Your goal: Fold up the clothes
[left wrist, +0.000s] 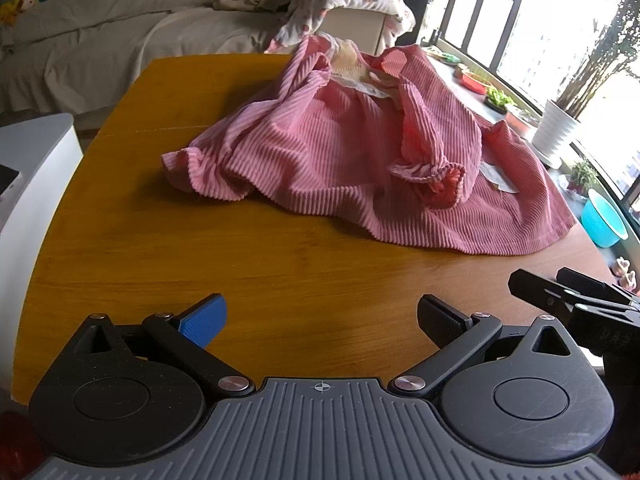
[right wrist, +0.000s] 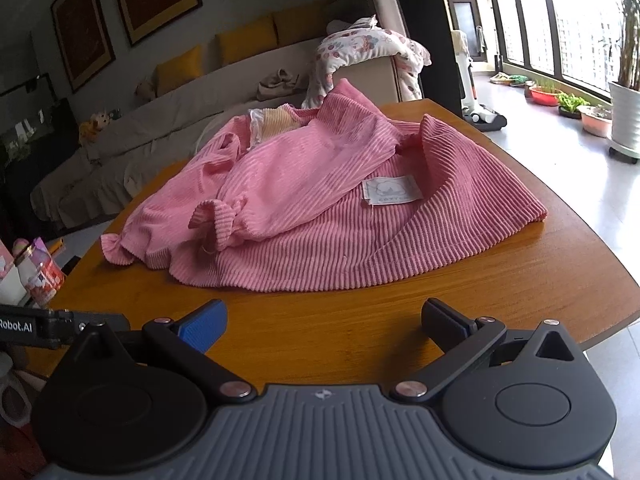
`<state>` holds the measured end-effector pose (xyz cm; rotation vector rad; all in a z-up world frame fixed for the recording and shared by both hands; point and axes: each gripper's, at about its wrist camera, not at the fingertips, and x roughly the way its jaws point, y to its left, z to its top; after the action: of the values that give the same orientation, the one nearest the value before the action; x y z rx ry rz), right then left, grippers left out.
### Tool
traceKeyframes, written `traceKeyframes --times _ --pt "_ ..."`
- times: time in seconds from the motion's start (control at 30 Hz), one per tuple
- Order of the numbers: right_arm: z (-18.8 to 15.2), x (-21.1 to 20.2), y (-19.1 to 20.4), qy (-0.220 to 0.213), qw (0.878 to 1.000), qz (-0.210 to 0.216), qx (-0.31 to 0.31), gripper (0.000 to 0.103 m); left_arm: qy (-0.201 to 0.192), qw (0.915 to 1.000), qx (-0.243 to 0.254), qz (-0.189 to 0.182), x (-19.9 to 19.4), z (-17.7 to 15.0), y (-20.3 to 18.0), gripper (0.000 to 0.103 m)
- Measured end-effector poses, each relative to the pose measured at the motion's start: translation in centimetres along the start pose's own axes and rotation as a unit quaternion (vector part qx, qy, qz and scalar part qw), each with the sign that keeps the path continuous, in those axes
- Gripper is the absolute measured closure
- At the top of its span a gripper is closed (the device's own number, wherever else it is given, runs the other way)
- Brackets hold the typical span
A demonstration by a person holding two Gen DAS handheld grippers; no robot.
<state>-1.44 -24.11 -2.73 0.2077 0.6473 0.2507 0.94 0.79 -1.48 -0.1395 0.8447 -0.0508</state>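
A pink garment [left wrist: 352,160] of thick ribbed fabric, like corduroy, lies crumpled on the smooth wooden tabletop [left wrist: 200,248]. Its sleeves are bunched with ruffled cuffs, and a pale yellow lining shows at the collar. A white square label [right wrist: 391,190] is sewn on the fabric. The left claw [left wrist: 322,322] is released, its fingers wide apart, one with a blue textured pad, one black. The garment is ahead of it, well apart, more to the right. The right claw [right wrist: 324,320] is released too, and the garment's hem lies near, straight ahead of it.
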Motion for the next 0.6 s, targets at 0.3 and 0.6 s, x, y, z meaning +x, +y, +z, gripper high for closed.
traceKeyframes --times 0.3,0.6 --pt "-0.09 0.19 0.5 0.005 1.0 -0.009 -0.016 0.0 -0.002 1.0 0.0 0.0 -0.16 0.01 -0.05 0.0" --pt "-0.29 0.35 0.95 0.004 0.999 -0.019 -0.037 0.0 -0.001 1.0 0.0 -0.001 -0.22 0.07 -0.04 0.0"
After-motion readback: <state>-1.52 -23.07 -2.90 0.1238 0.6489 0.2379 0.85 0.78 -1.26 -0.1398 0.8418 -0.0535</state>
